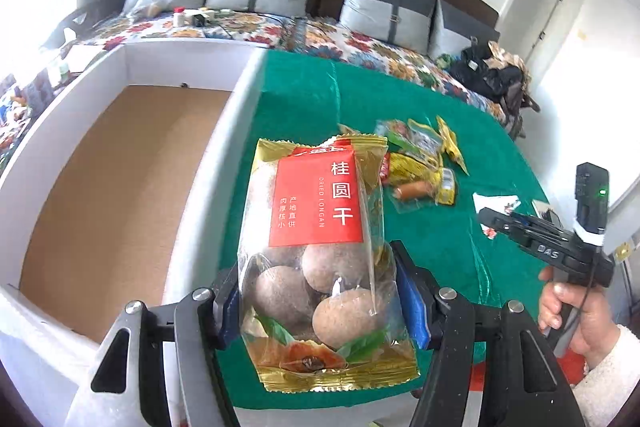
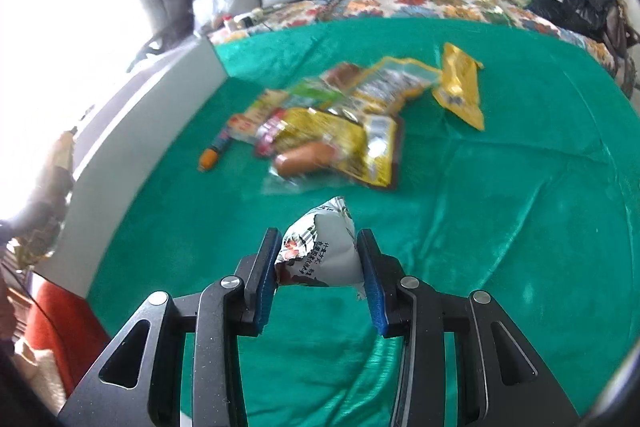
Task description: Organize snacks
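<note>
left wrist view, left tongs (image 1: 320, 301) gripping dried longan bag (image 1: 320, 247) beside white box (image 1: 120, 163), right tongs (image 2: 320, 269) clamped on white snack packet (image 2: 320, 247) above green cloth (image 2: 500, 207)

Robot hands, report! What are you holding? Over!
Left hand-held gripper shut on dried longan bag. Right hand-held gripper shut on white snack packet. White box alongside, path clear.

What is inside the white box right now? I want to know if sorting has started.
The white box shows only a bare brown cardboard floor; its near corner is hidden behind the left gripper.
</note>
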{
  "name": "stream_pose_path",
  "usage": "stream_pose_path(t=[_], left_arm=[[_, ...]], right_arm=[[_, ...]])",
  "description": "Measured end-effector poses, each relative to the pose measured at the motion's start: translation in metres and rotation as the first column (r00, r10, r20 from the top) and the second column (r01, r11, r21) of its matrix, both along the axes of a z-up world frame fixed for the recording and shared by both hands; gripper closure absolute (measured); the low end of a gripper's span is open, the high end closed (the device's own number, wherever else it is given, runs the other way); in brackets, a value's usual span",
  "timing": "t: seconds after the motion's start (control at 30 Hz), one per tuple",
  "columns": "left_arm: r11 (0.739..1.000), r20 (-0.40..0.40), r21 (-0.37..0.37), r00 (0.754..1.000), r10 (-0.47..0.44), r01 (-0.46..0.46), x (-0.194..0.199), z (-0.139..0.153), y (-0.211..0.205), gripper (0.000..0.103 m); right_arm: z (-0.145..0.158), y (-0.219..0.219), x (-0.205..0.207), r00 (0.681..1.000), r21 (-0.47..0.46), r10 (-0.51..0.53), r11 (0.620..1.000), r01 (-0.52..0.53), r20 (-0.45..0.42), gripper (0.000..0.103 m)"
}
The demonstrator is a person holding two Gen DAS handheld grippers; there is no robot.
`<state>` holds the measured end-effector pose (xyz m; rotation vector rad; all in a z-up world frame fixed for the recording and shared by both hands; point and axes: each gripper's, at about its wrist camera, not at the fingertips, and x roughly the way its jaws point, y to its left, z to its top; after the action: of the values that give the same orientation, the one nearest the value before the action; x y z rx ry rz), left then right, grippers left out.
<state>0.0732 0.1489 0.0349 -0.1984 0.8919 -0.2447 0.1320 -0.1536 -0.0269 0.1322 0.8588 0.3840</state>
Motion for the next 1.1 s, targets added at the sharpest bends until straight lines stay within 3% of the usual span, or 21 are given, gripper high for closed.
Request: stream_pose_path(t=[0.1, 0.17, 0.3, 0.4, 0.43, 0.47, 0.57, 0.7, 0.8, 0.9, 1.0, 1.1], left_arm=[[0.992, 0.034, 0.051, 0.993, 0.115, -0.117, -0.001, 0.016, 0.055, 0.041], [0.979, 0.03, 0.071, 0.982, 0.189, -0.19, 0.0, 0.016, 0.088, 0.041], [0.945, -0.022, 0.15, 0.955, 0.297, -0.29, 0.007, -0.006, 0.14, 0.034], [0.912, -0.062, 0.235, 0.931, 0.36, -0.337, 0.008, -0.028, 0.161, 0.023], [0.904, -0.067, 0.246, 0.924, 0.376, -0.35, 0.003, -0.034, 0.166, 0.023], [0.897, -0.068, 0.249, 0.918, 0.391, -0.364, -0.001, -0.036, 0.172, 0.023], [0.887, -0.058, 0.23, 0.904, 0.423, -0.4, -0.012, -0.036, 0.182, 0.023], [0.905, -0.045, 0.184, 0.917, 0.396, -0.382, -0.017, -0.03, 0.161, 0.023], [0.942, -0.012, 0.145, 0.952, 0.306, -0.301, -0.013, -0.016, 0.113, 0.022], [0.977, 0.023, 0.124, 0.984, 0.174, -0.176, -0.006, -0.007, 0.049, 0.016], [0.994, 0.025, 0.101, 0.999, 0.035, -0.037, 0.005, -0.014, -0.021, 0.01], [0.992, -0.025, 0.107, 0.998, -0.063, 0.066, 0.024, -0.042, -0.089, 0.009]], right_arm=[[0.048, 0.065, -0.001, 0.989, 0.078, 0.142, 0.986, -0.145, 0.051, 0.062], [0.078, 0.12, -0.002, 0.965, 0.128, 0.251, 0.957, -0.26, 0.077, 0.062], [0.104, 0.224, 0.003, 0.908, 0.173, 0.413, 0.891, -0.42, 0.077, 0.061], [0.103, 0.279, 0.016, 0.89, 0.195, 0.455, 0.87, -0.453, 0.041, 0.049], [0.101, 0.286, 0.021, 0.893, 0.209, 0.45, 0.87, -0.446, 0.03, 0.037], [0.099, 0.285, 0.024, 0.9, 0.222, 0.434, 0.875, -0.429, 0.03, 0.035], [0.095, 0.254, 0.03, 0.923, 0.259, 0.382, 0.889, -0.379, 0.04, 0.032], [0.06, 0.174, 0.021, 0.959, 0.138, 0.282, 0.949, -0.282, 0.025, 0.03], [-0.003, 0.101, 0.014, 0.986, -0.09, 0.165, 0.982, -0.168, -0.035, 0.03], [-0.055, 0.024, 0.002, 0.996, -0.243, 0.038, 0.968, -0.056, -0.077, 0.03], [-0.077, -0.047, -0.008, 0.994, -0.299, -0.099, 0.951, 0.078, -0.054, 0.03], [-0.083, -0.096, -0.015, 0.978, -0.305, -0.209, 0.931, 0.2, 0.002, 0.03]])
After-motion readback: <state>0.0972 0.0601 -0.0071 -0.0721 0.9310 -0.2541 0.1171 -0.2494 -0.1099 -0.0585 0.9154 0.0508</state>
